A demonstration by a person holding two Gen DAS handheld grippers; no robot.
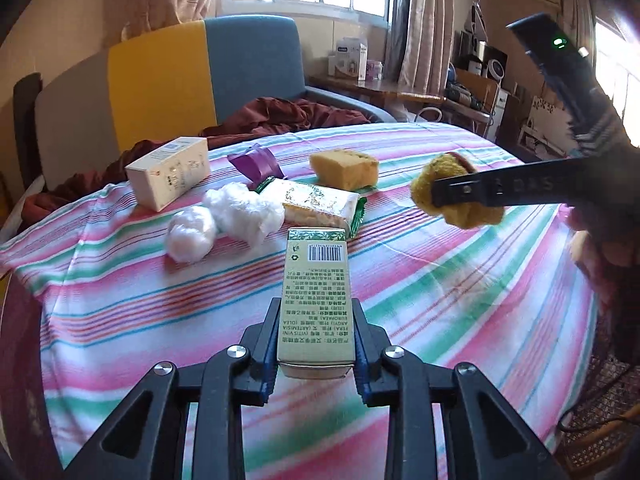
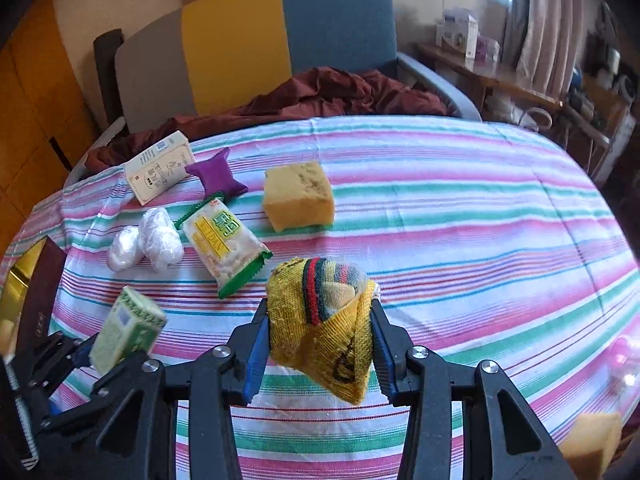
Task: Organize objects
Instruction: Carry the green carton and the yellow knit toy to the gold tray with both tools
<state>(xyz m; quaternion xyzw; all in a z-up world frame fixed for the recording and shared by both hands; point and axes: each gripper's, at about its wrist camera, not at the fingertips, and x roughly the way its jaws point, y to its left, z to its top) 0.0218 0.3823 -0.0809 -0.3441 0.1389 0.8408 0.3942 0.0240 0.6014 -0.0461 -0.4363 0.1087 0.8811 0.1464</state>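
Note:
My left gripper (image 1: pixel 316 310) is shut on a tall green and cream carton (image 1: pixel 316 292), held lifted over the striped tablecloth (image 1: pixel 440 320). In the right wrist view this carton (image 2: pixel 128 332) shows blurred at lower left. My right gripper (image 2: pixel 319 308) is shut on a rolled yellow cloth bundle (image 2: pixel 324 320) with red and green stripes, raised above the table. The left wrist view shows that bundle (image 1: pixel 452 208) at the right, behind one dark finger (image 1: pixel 500 190).
On the far left of the table lie a white box (image 2: pixel 160 166), a purple pouch (image 2: pixel 216 174), a yellow sponge (image 2: pixel 298 196), a green-edged snack packet (image 2: pixel 224 240) and two white wrapped balls (image 2: pixel 144 244). A chair with maroon cloth (image 2: pixel 340 92) stands behind. Another sponge (image 2: pixel 592 440) is at lower right.

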